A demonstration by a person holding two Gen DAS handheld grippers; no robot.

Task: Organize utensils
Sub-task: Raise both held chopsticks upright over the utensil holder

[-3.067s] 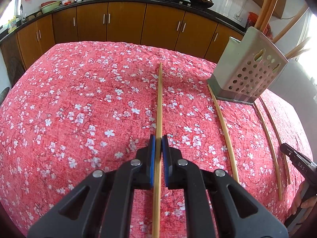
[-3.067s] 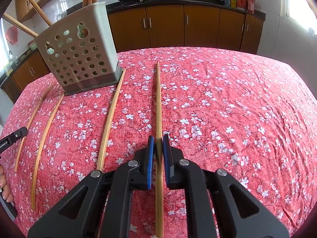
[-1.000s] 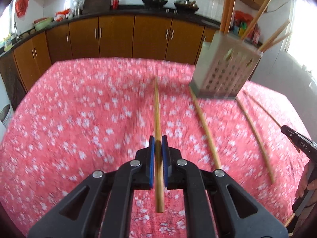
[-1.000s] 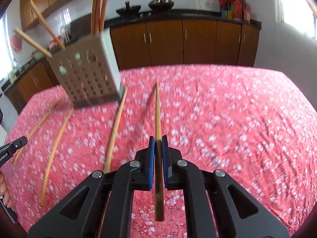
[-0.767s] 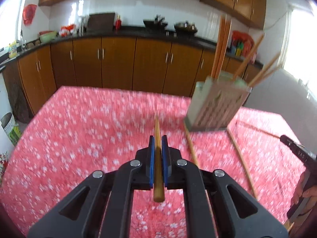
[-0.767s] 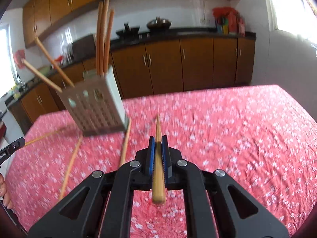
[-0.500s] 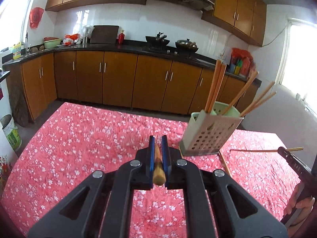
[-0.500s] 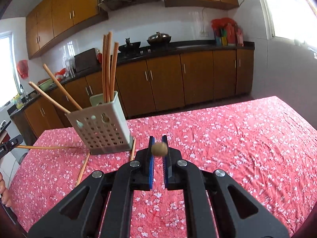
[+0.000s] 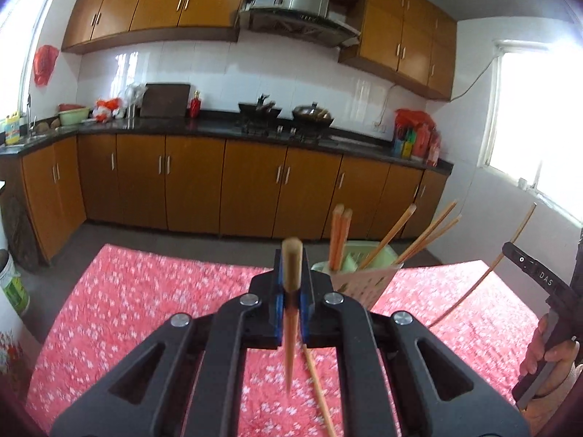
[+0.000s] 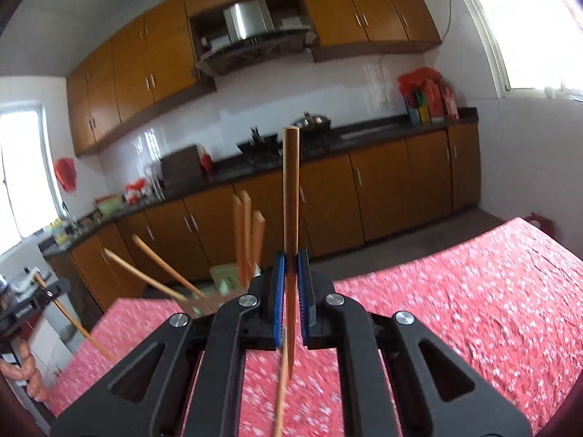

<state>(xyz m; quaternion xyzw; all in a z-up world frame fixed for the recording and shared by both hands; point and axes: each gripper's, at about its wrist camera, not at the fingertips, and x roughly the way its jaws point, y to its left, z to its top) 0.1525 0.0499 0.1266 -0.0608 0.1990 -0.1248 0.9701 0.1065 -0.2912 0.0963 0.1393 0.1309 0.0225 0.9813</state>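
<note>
My left gripper (image 9: 291,291) is shut on a wooden chopstick (image 9: 291,266), held well above the red floral tablecloth (image 9: 127,309), thick end tilted up toward the camera. My right gripper (image 10: 290,284) is shut on another chopstick (image 10: 291,189), held almost upright. The perforated utensil holder (image 9: 360,284) stands just right of the left gripper with several chopsticks in it; in the right wrist view the holder (image 10: 222,284) sits just left of the gripper. One loose chopstick (image 9: 317,389) lies on the cloth below.
The other gripper and hand show at the edge of each view, the right one (image 9: 539,280) and the left one (image 10: 32,302). Brown kitchen cabinets (image 9: 189,189) and a dark counter run behind the table. A white bucket (image 9: 14,287) stands on the floor at the left.
Both grippers have lifted their chopsticks off the cloth and tilted them from flat to nearly upright. The views now look across the kitchen instead of down at the table.
</note>
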